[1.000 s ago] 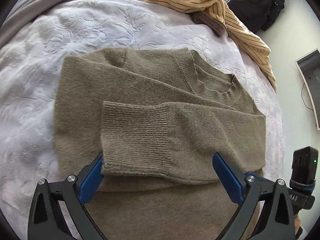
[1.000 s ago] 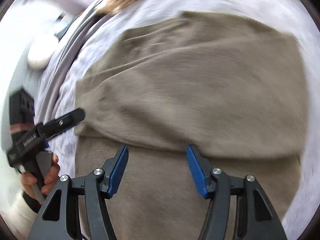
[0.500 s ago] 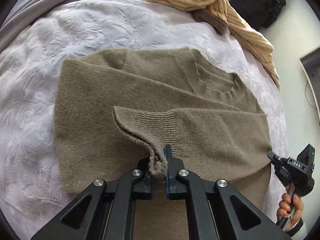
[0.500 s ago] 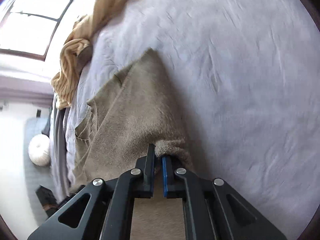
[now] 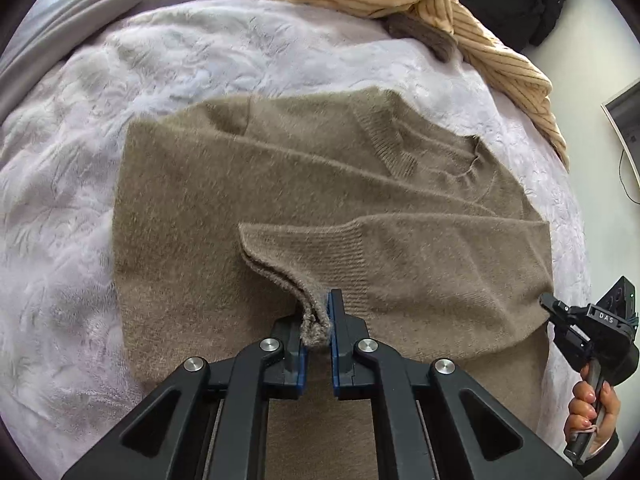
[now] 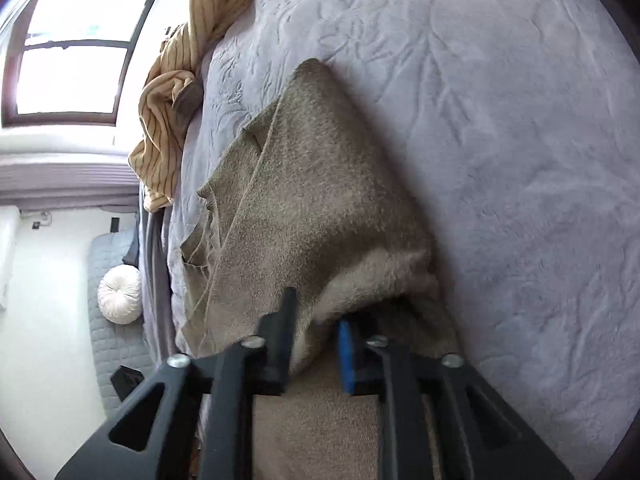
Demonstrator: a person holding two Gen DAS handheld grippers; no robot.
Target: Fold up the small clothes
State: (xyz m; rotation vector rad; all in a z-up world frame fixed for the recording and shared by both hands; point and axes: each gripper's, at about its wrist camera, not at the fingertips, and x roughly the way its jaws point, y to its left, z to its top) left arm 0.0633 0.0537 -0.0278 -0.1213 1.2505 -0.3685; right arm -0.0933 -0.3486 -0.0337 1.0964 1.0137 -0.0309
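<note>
The brown sweater (image 5: 304, 208) lies flat on the bed (image 5: 72, 200), sleeves already crossed over its body, so only the lengthwise fold seems left. The left gripper (image 5: 316, 322) is clenched on the ribbed cuff (image 5: 314, 326) of the top sleeve (a small tuft bunches between its fingers). The right gripper (image 6: 314, 344) is clamped on the sweater's side edge, apparently so both can lift together.
</note>
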